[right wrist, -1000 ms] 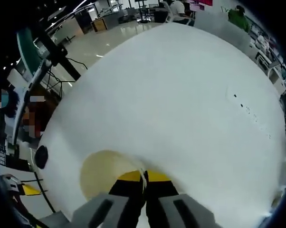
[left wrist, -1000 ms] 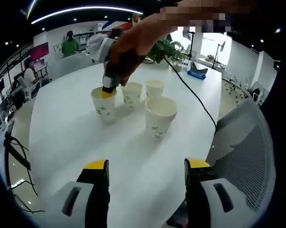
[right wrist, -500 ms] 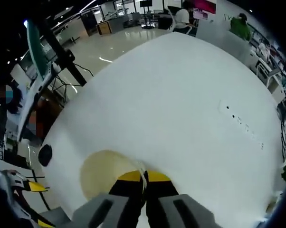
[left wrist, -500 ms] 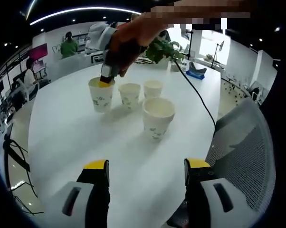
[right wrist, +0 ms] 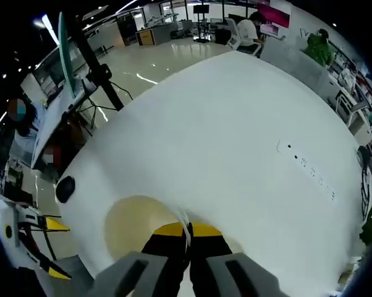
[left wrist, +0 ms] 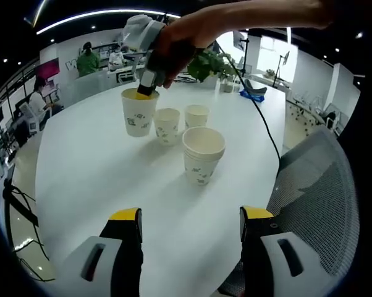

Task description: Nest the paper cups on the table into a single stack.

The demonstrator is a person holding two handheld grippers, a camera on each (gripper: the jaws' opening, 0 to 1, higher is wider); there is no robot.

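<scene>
the right gripper has its jaws pinched on the rim of a paper cup, held at the far left of three other cups on the white table. the left gripper waits near, jaws wide apart, holding nothing.

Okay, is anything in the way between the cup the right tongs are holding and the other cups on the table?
Nothing visible. The right tongs hold the cup by its rim, beside the small cup, the far cup and the near stack; bare white table lies around them.
</scene>
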